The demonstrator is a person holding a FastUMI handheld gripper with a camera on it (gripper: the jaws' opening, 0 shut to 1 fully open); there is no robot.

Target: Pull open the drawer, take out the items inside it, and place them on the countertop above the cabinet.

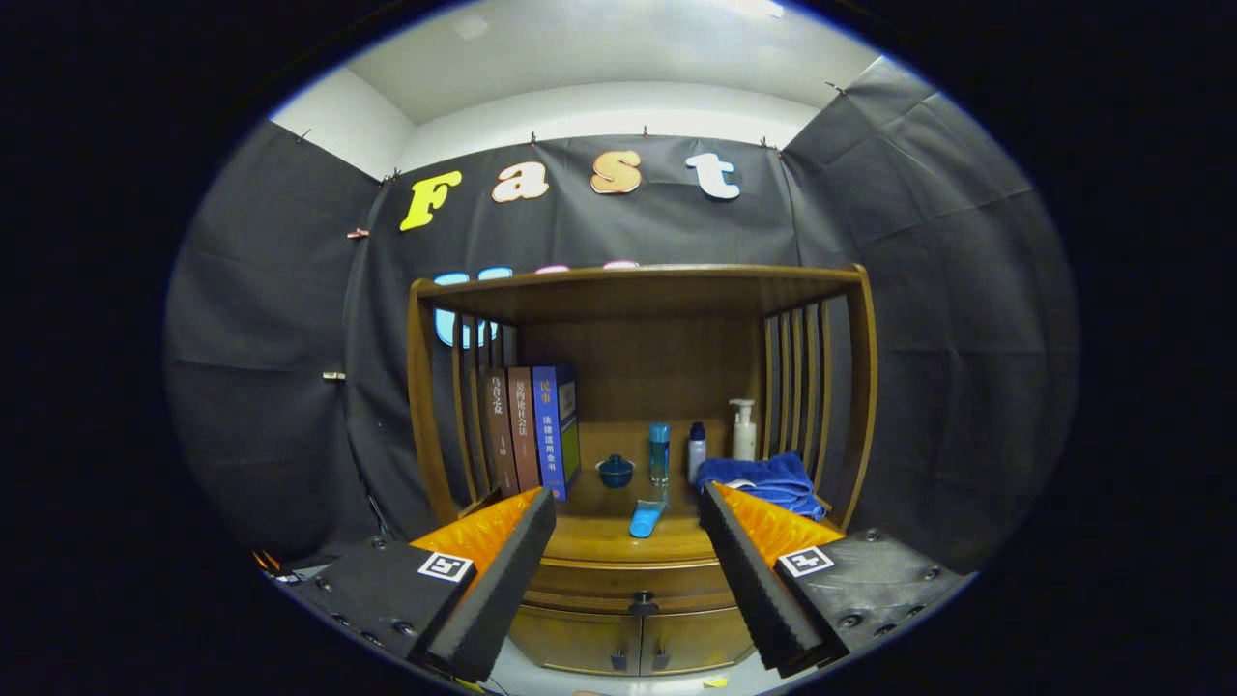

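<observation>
A wooden cabinet stands ahead of me with its drawer (618, 580) pushed in; the drawer's dark knob (642, 605) sits low between my fingers. My gripper (626, 507) is open, held back from the cabinet, with nothing between its fingers. Above the drawer the countertop (599, 536) carries a small light-blue object (647, 517) lying near its front edge. What the drawer holds is hidden.
On the countertop stand three upright books (532, 430), a small blue lidded bowl (615, 471), a tall blue bottle (659, 452), a small white bottle (696, 450), a pump bottle (743, 431) and a folded blue towel (763, 478). Slatted sides and a top shelf (638, 282) enclose the counter. Two lower doors (633, 643) sit under the drawer.
</observation>
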